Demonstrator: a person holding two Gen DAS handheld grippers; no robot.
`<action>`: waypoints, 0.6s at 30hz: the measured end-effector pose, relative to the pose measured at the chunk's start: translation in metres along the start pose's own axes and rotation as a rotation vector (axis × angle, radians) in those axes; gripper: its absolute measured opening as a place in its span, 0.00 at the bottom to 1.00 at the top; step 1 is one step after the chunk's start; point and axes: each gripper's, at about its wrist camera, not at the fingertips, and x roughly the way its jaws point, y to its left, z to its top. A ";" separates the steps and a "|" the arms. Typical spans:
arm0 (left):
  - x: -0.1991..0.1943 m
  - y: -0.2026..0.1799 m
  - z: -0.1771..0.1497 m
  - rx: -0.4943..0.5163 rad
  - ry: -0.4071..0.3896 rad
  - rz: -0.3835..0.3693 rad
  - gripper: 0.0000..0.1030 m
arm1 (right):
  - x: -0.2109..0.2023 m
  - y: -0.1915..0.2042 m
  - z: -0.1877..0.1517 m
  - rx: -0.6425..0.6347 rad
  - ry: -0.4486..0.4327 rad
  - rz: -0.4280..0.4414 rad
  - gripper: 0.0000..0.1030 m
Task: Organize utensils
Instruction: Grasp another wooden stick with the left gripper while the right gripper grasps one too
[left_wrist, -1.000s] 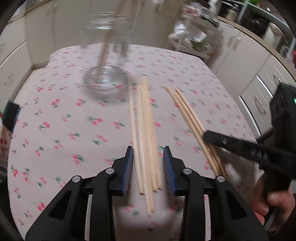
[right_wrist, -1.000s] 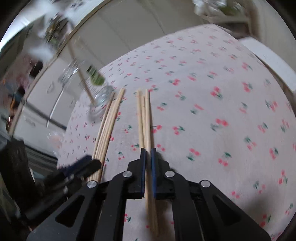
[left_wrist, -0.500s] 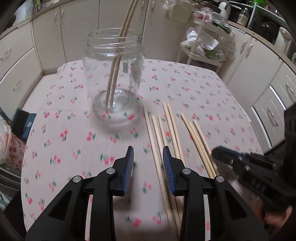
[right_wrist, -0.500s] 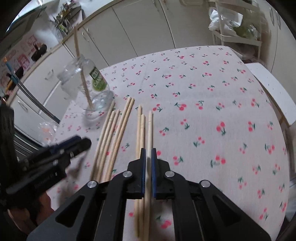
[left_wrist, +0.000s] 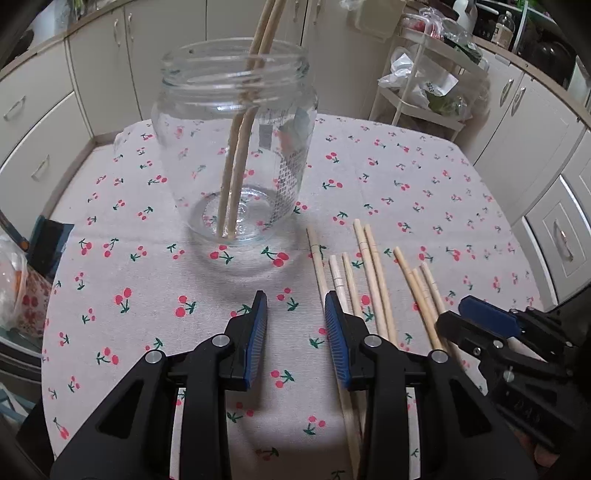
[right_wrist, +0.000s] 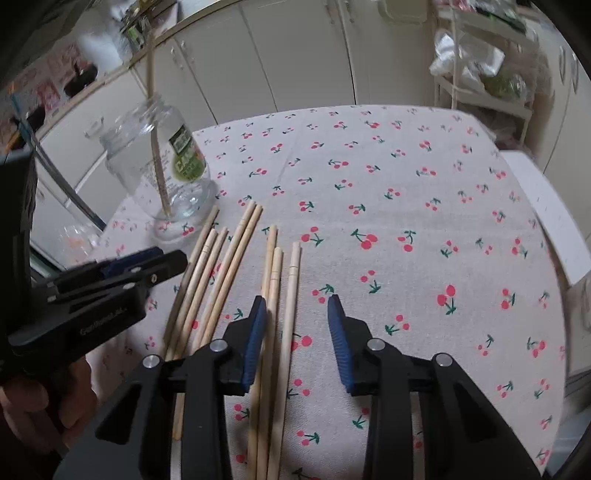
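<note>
A clear glass jar (left_wrist: 236, 147) stands on the cherry-print tablecloth (left_wrist: 406, 177) with two wooden chopsticks (left_wrist: 236, 162) leaning in it. Several more chopsticks (left_wrist: 369, 280) lie side by side on the cloth to its right. My left gripper (left_wrist: 295, 321) is open in front of the jar, with only cloth between its fingers. My right gripper (right_wrist: 297, 325) hovers over the rightmost chopsticks (right_wrist: 291, 295), its jaws opening. One stick lies between them and the pads do not press on it. Each gripper also shows in the other's view: right gripper (left_wrist: 456, 314), left gripper (right_wrist: 166, 258), jar (right_wrist: 162, 173).
A white wire cart (left_wrist: 424, 85) with bags stands behind the table, and cabinets (left_wrist: 535, 122) ring the room. A dark object (left_wrist: 48, 240) and a plastic bag (left_wrist: 14, 280) sit off the table's left edge. A white bench (right_wrist: 535, 206) is beside the right edge.
My left gripper has shifted left, off the loose chopsticks, and the jar now stands nearer in its view. My right gripper's jaws were shut and now stand apart.
</note>
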 end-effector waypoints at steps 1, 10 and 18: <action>-0.001 -0.001 -0.001 0.002 -0.003 -0.002 0.30 | 0.000 0.000 0.000 -0.003 -0.001 -0.006 0.34; 0.002 -0.021 -0.012 0.118 0.009 0.067 0.27 | 0.003 0.014 -0.003 -0.138 -0.032 -0.122 0.18; -0.016 0.001 -0.026 0.168 0.062 0.010 0.05 | -0.003 0.006 -0.006 -0.109 0.023 -0.039 0.08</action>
